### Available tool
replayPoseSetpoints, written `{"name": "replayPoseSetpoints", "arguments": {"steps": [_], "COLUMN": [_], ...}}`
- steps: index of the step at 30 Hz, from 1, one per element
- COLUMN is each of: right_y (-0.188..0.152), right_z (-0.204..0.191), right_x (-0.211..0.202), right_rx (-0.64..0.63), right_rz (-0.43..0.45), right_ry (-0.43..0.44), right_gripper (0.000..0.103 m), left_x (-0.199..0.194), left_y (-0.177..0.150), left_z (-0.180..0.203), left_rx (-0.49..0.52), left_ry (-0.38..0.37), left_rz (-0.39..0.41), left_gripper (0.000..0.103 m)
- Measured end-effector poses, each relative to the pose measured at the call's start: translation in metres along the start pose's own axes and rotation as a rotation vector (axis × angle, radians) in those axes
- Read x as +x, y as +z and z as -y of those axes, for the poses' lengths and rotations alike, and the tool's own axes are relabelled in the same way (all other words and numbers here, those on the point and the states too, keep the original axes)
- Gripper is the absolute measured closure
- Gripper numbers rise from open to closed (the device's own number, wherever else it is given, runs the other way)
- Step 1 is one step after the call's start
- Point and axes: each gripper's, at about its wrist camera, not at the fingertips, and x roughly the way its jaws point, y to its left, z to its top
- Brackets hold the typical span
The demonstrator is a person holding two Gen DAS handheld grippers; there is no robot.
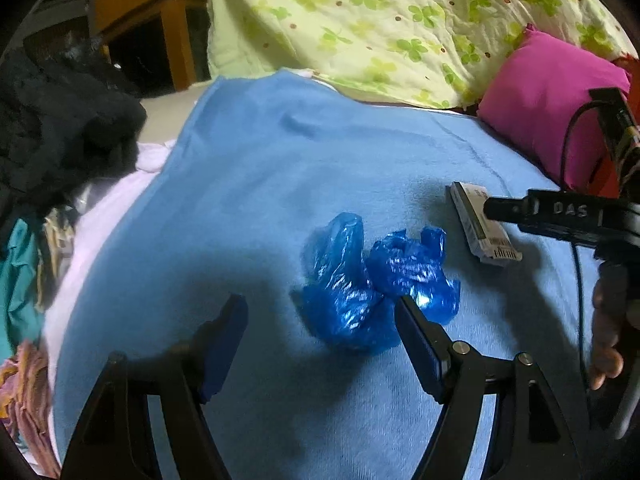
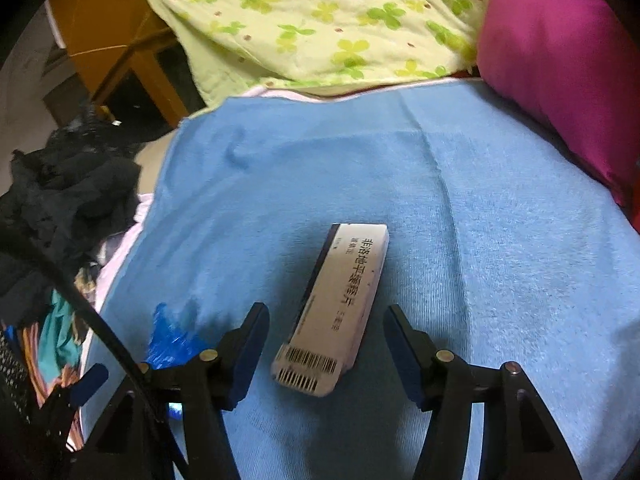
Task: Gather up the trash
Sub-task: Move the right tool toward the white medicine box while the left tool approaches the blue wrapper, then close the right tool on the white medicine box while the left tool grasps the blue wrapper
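A crumpled blue plastic wrapper lies on the light blue blanket. My left gripper is open just before it, its right finger touching the plastic's near edge. A white medicine box with a barcode lies lengthwise on the blanket. My right gripper is open with its fingers on either side of the box's near end. The box also shows in the left wrist view, with the right gripper above it. The blue plastic shows at the left in the right wrist view.
A pink pillow lies at the right and a green clover-print quilt at the back. A pile of dark and coloured clothes lies at the left. A wooden cabinet stands beyond the bed.
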Motion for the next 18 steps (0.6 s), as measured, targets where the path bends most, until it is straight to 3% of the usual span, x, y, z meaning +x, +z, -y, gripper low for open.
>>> {"name": "replayPoseSetpoints", "arguments": {"steps": [7, 10, 18], "right_y": [0.004, 0.004, 0.006], "right_z": [-0.003, 0.000, 0.013], "right_x": [0.026, 0.032, 0.023], "right_rx": [-0.006, -0.019, 0.003], "right_rz": [-0.051, -0.059, -0.066], "right_ry": [-0.069, -0.094, -0.050], "right_gripper": [0.041, 0.055, 0.061], "left_x": [0.015, 0.022, 0.026], "left_y": [0.010, 0.013, 0.014], "left_z": [0.000, -0.001, -0.011], "left_rx": [-0.028, -0.036, -0.109], "left_ry": [-0.057, -0.099, -0.234], "left_rz": [-0.016, -0.030, -0.054], "left_gripper": [0.027, 0.027, 0.027]}}
